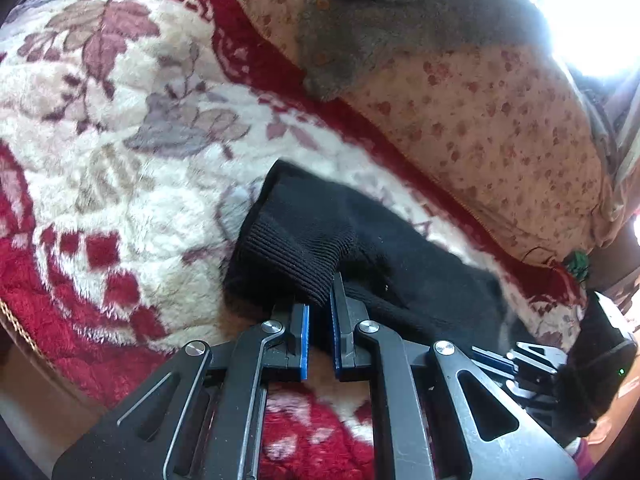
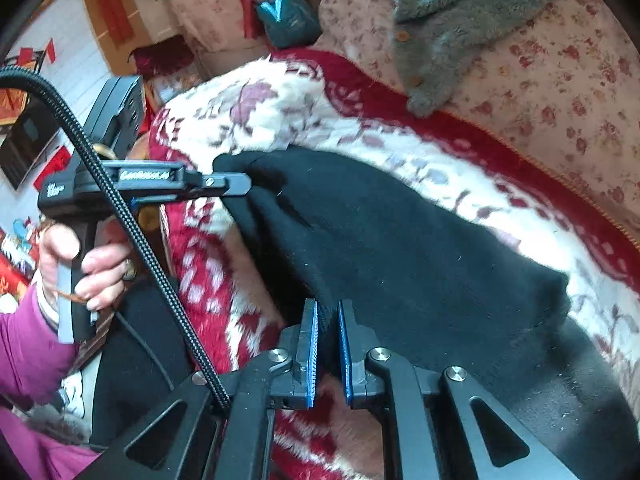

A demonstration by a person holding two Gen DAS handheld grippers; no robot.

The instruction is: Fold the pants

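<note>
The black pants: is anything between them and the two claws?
No. The left claw is shut on the ribbed edge of the black pants, and the right claw is shut on another edge.

A home bedroom: plush floral blanket, flowered quilt, red wall decorations.

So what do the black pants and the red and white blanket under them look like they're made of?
The black pants look like a soft matte knit, likely fleece or cotton: the cuff shows fine ribbing and lint specks. The blanket looks like plush synthetic fleece, with a long fuzzy pile and woven-looking floral pattern.
</note>
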